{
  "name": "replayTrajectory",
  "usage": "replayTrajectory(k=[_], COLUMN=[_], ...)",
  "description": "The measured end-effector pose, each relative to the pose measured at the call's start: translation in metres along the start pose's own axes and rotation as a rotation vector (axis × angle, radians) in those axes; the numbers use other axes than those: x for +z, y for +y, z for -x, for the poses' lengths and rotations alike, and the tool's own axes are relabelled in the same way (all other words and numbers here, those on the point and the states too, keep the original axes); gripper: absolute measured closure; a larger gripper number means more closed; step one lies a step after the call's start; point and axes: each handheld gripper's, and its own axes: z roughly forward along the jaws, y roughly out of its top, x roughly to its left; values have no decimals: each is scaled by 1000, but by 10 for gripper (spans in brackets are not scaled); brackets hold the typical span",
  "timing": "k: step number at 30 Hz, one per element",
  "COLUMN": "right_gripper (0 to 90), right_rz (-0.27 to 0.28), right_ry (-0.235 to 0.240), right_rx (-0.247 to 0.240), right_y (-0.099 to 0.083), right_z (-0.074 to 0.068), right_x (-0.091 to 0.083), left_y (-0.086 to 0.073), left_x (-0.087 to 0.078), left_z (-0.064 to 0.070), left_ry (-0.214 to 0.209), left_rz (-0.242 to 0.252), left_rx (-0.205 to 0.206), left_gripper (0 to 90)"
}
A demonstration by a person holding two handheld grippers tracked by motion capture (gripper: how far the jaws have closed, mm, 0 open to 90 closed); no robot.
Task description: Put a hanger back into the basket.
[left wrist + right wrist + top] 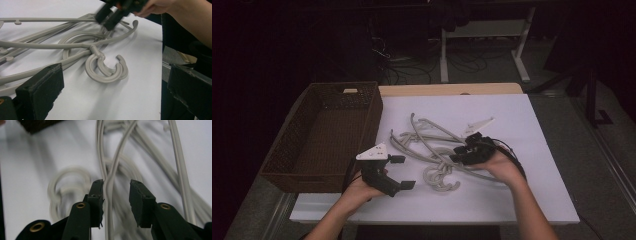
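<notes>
Several grey plastic hangers (432,150) lie tangled on the white sheet mid-table, their hooks (107,71) stacked toward the near side. My right gripper (457,154) is low over the pile's right part. In the right gripper view it (116,195) stands open, its jaws either side of a thin pair of hanger rods (110,185) without closing on them. My left gripper (403,172) is held open just left of the hooks, near the basket's corner. Its jaws (115,92) are wide apart with nothing between them. The right gripper (112,13) appears blurred beyond the hooks.
A dark brown wicker basket (372,117) stands at the table's left, with nothing visible inside it. The white sheet (522,200) covers the table to its front and right edges. Beyond the far edge, cables and desk legs (444,60) sit on the dark floor.
</notes>
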Motion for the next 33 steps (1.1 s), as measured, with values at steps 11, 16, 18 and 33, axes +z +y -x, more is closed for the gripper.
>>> replayTrajectory(k=[11,16,18,33], right_gripper=[641,728,737,798], right_rz=[-70,-135,-132,-98], right_ry=[-67,-65,-70,-3], right_rx=[69,63,48,-219], right_y=[51,57,58,53], right_z=[6,8,6,-42], right_x=[78,97,98,70], left_y=[0,0,1,8], left_x=[-2,-2,-2,-13], left_z=[0,0,0,3], left_ry=[-1,-2,-1,13], left_rz=[8,8,10,65], left_rx=[-1,3,5,17], left_gripper=[4,4,4,4])
